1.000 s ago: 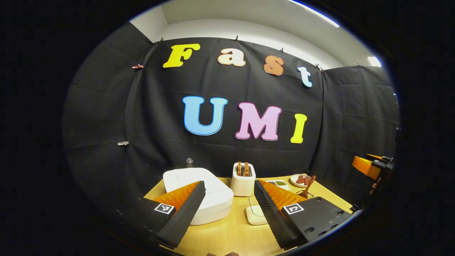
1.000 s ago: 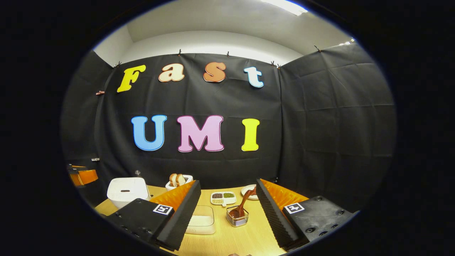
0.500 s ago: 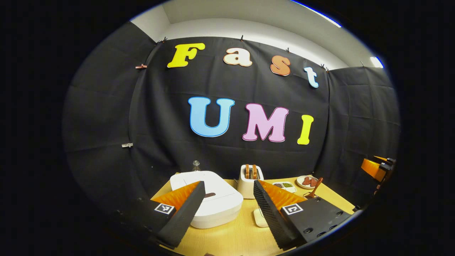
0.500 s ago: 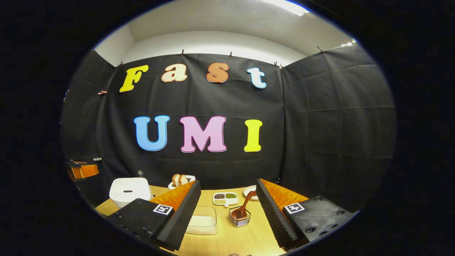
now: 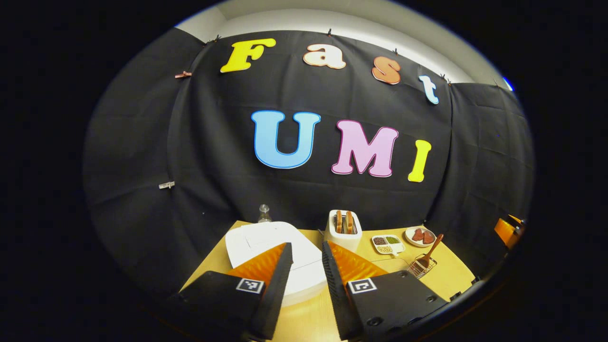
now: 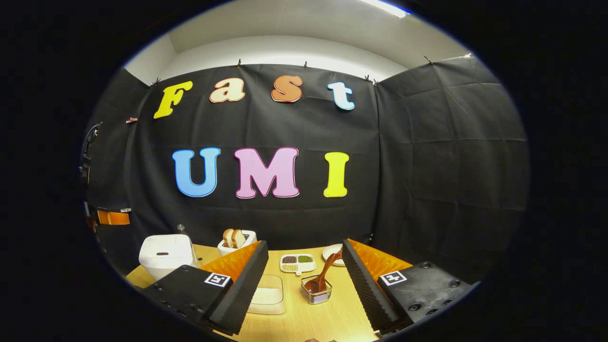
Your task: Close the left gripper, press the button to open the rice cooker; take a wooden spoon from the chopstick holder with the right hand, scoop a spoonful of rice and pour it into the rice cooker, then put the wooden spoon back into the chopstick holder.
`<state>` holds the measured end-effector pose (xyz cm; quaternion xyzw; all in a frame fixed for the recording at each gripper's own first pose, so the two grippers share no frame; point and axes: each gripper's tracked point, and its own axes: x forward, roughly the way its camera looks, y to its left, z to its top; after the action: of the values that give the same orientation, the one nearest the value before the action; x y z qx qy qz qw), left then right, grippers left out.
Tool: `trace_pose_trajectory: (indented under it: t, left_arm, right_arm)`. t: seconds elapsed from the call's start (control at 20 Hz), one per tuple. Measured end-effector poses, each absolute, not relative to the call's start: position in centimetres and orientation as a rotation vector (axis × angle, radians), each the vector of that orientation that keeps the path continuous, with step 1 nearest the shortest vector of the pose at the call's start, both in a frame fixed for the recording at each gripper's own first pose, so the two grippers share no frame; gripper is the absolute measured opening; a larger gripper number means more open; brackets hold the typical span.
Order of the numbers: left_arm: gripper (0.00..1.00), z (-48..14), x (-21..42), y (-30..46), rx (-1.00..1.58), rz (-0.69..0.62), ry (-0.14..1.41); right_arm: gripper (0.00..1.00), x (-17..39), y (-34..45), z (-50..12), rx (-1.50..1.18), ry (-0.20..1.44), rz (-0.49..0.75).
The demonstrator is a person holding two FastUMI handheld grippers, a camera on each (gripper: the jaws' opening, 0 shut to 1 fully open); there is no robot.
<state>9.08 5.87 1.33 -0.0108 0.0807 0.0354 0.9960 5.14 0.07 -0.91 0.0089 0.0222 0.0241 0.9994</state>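
Left gripper view: the fingers (image 5: 280, 280) cover the near part of the cooker (image 5: 259, 237), and its button cannot be made out. The box of rice lies largely behind the right-hand finger. The other gripper (image 5: 507, 230) is cut off at the right edge.

Right gripper view: the box (image 6: 270, 298) is partly hidden by a finger (image 6: 244, 280). The spoon (image 6: 322, 276) bowl sits inside the holder (image 6: 316, 295), its outline unclear. The tray (image 6: 298, 262) contents are too small to identify.
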Motion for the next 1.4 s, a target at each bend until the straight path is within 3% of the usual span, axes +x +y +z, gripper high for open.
trace_pose_trajectory:
  t: [0.05,0.2,0.3,0.85,1.4]
  left_arm:
    - [0.46,1.1,9.8,5.9,-0.035,0.067,0.174]
    - [0.18,-0.1,12.0,7.2,-0.056,0.104,0.216]
    - [0.09,-1.0,13.2,8.0,-0.084,0.118,0.237]
    - [0.06,-11.0,21.3,13.2,-0.222,0.212,0.447]
    - [0.07,-14.6,21.2,13.0,-0.135,0.227,0.524]
  right_arm:
    - [0.98,5.6,-0.2,-1.2,0.019,0.05,0.048]
    - [0.98,7.4,-0.8,-2.0,0.015,0.071,0.056]
    - [0.98,8.5,-1.1,-2.7,0.006,0.088,0.064]
    - [0.98,12.3,-3.8,-6.1,0.019,0.158,0.065]
    - [0.98,12.0,-5.1,-7.6,0.015,0.197,0.057]
